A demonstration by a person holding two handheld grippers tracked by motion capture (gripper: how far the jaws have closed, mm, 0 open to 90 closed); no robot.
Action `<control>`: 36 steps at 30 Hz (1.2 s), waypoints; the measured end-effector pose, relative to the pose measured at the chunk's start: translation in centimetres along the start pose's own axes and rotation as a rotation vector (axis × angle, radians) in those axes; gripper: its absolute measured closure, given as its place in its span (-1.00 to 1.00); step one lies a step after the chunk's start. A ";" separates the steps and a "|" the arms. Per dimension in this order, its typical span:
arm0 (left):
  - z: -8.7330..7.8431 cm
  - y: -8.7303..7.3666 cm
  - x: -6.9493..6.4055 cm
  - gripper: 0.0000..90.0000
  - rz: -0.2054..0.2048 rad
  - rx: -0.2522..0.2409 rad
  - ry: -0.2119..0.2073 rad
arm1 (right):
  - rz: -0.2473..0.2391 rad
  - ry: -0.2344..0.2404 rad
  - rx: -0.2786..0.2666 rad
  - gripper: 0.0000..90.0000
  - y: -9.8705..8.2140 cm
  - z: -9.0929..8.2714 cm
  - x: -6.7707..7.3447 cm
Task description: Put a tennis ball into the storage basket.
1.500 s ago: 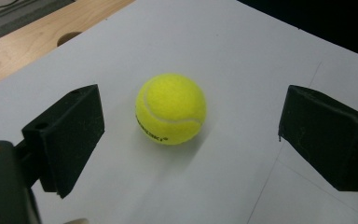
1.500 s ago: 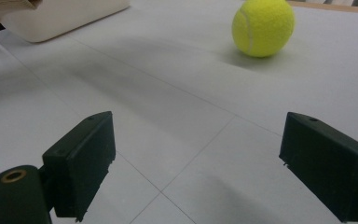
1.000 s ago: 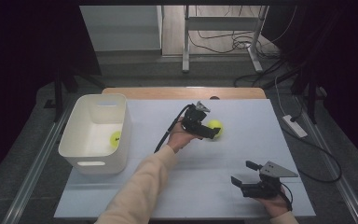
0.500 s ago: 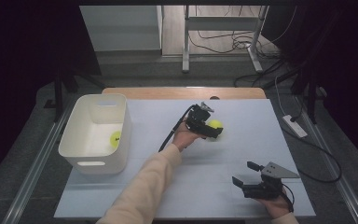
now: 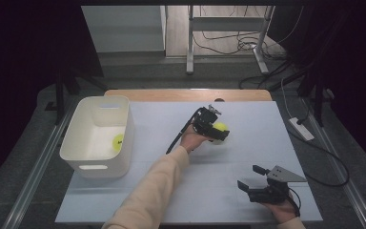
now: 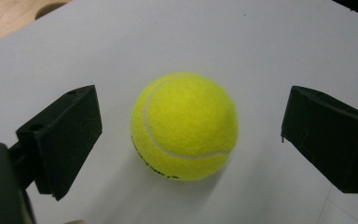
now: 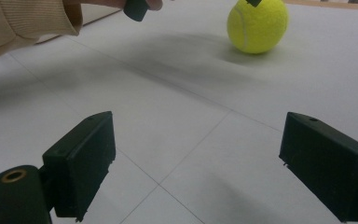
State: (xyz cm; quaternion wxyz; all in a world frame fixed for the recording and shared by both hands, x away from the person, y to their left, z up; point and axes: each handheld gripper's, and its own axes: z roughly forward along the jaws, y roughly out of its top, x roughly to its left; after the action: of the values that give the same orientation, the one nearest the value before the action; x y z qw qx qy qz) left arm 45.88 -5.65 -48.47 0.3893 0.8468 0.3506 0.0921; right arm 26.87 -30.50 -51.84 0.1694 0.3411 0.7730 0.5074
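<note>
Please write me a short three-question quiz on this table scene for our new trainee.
1. True or false: the left gripper is clamped on the tennis ball on the table.
2. What lies inside the white bin?
A. a second tennis ball
B. a cup
C. a sponge
3. Fill in: the right gripper holds ____.

Key:
1. False; its jaws have just been opening, with gaps on both sides of the ball.
2. A; a second tennis ball.
3. Nothing; its jaws stand open.

Left claw (image 5: 218,131) with jaws just widening, right claw (image 5: 253,177) agape, low.
</note>
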 end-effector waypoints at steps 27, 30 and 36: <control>2.2 -0.7 0.3 -0.40 0.020 0.069 -0.006 | 0.004 0.000 -0.002 -0.77 -0.1 -0.1 -0.1; 1.5 -0.5 0.3 -0.40 0.028 0.057 -0.014 | 0.005 -0.001 -0.002 -0.77 -0.1 -0.1 -0.1; 0.7 -0.4 0.0 -0.40 0.027 0.031 -0.028 | 0.004 -0.003 -0.002 -0.77 -0.1 -0.1 -0.1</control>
State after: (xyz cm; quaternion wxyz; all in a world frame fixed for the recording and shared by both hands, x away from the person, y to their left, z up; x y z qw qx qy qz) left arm 45.95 -5.91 -49.17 0.3795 0.8587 0.3350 0.0801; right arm 26.87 -30.66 -51.88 0.1698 0.3434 0.7716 0.5079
